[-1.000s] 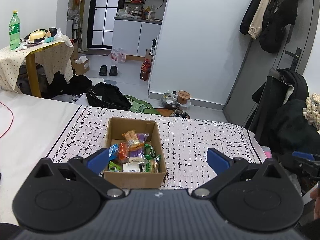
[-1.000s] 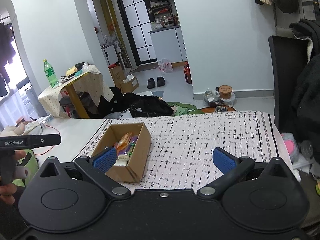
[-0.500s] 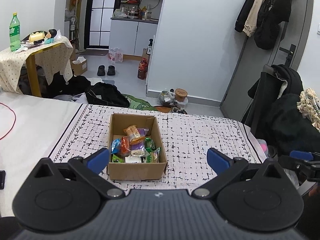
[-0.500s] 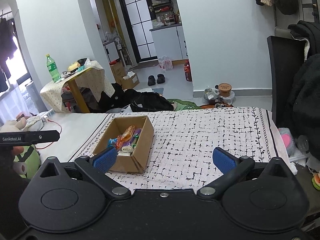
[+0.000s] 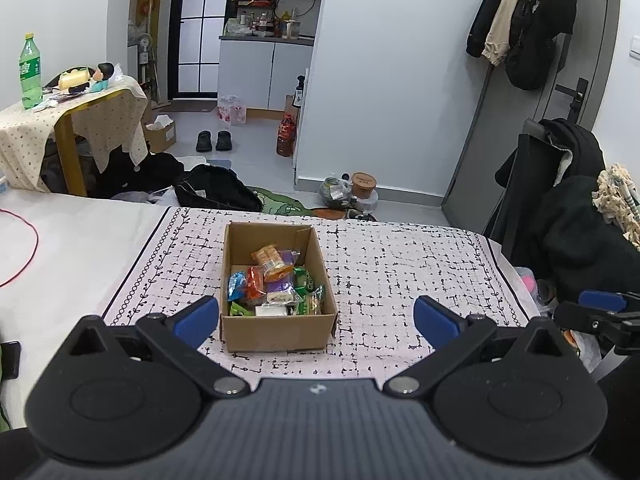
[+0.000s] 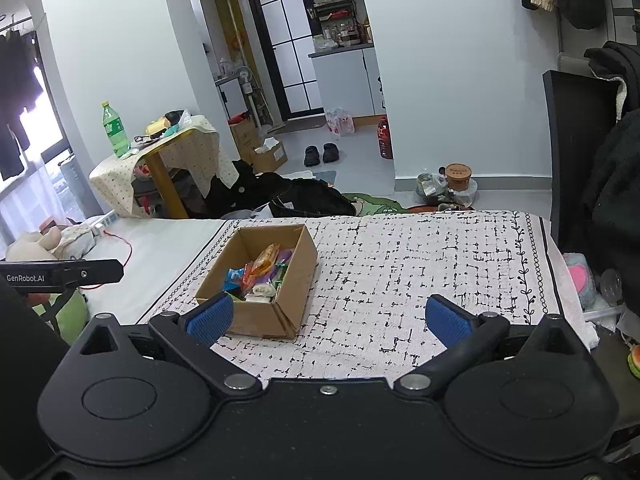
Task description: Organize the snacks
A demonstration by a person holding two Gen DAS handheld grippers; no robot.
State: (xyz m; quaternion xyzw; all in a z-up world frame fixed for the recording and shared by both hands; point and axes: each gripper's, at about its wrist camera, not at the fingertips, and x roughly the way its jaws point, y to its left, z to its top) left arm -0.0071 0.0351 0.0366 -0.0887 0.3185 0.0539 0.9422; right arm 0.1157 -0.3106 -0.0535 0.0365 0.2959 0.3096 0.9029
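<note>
An open cardboard box stands on a black-and-white patterned cloth. It holds several snack packets in orange, blue, purple and green. My left gripper is open and empty, held above the cloth just in front of the box. My right gripper is open and empty, to the right of the box and nearer than it. The right gripper's fingers show at the right edge of the left wrist view, and the left gripper's body at the left of the right wrist view.
A white sheet with a red cable lies left of the cloth. A chair with dark clothes stands at the right. A side table with a green bottle stands at the far left. Bags and shoes lie on the floor beyond.
Both grippers have drawn back and up from the box, which now sits farther away in both views. Both stay open and empty.
</note>
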